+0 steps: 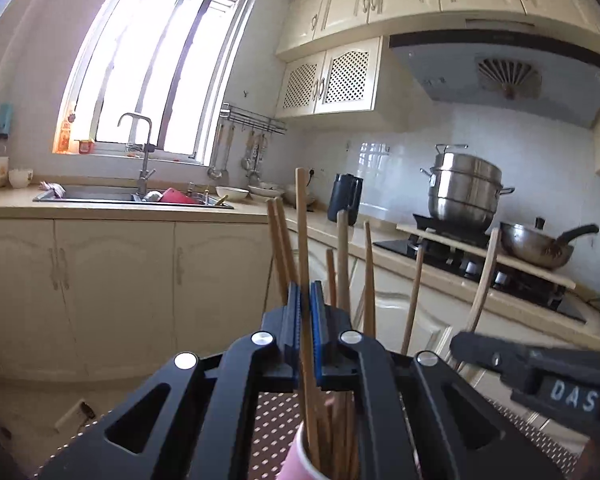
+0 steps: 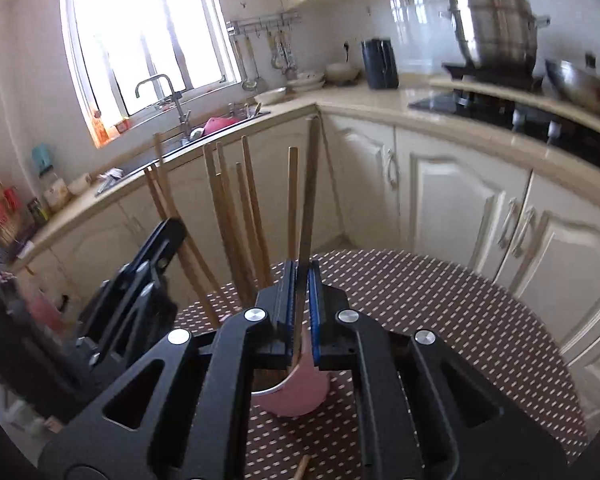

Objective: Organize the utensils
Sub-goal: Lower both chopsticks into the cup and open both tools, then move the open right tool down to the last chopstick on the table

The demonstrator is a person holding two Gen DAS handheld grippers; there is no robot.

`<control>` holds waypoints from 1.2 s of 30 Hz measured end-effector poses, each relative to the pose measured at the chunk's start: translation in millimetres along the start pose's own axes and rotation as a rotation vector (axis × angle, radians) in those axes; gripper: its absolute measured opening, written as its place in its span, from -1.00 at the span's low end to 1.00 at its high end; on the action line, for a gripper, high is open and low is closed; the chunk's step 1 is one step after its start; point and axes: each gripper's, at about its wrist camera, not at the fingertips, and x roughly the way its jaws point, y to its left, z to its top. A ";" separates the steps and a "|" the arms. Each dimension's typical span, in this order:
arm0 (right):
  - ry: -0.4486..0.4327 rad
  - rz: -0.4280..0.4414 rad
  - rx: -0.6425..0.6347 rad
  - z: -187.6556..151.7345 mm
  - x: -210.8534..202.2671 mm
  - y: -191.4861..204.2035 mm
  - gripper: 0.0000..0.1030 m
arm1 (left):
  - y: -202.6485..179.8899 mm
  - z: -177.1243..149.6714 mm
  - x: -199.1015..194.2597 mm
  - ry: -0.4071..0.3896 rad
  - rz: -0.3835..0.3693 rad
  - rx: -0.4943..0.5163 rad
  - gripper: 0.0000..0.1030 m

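Left to right in the left wrist view: pale cream cabinet doors with raised panels under a beige counter, then the left gripper [image 1: 305,312], black angular links with ribbed blue pads, pressed onto one tall wooden chopstick [image 1: 302,240], a slim square-sided stick standing upright. Its lower end goes into the pink paper cup [image 1: 300,456], a smooth round cup on the brown dotted tablecloth [image 1: 268,424], among more bare-wood chopsticks [image 1: 370,276] that fan outward. Further right the right gripper [image 1: 464,346] reaches in just beside the splayed sticks.

In the right wrist view the other gripper sits close on the left, sticks leaning between the two. The right one pinches a thin chopstick [image 2: 309,208], darker and slightly tilted, directly over the cup's white rim. Right of it the round table edge curves, with open cloth and floor before the cabinets
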 end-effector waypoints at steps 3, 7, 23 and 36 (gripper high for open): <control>0.027 0.010 -0.011 -4.5 3.3 2.1 -0.84 | 1.4 -8.5 -4.3 0.033 0.007 0.026 -0.88; 0.068 -0.002 -0.013 -12.2 8.3 0.6 -0.79 | 5.8 -17.5 -9.6 0.073 0.007 0.048 -0.84; 0.069 -0.175 0.013 -65.0 -7.5 -31.6 0.36 | 12.2 -37.7 -53.1 0.104 0.047 0.144 0.07; 0.121 -0.218 0.030 -121.4 -42.8 -39.4 0.55 | 20.9 -48.2 -98.6 0.151 0.044 0.168 0.15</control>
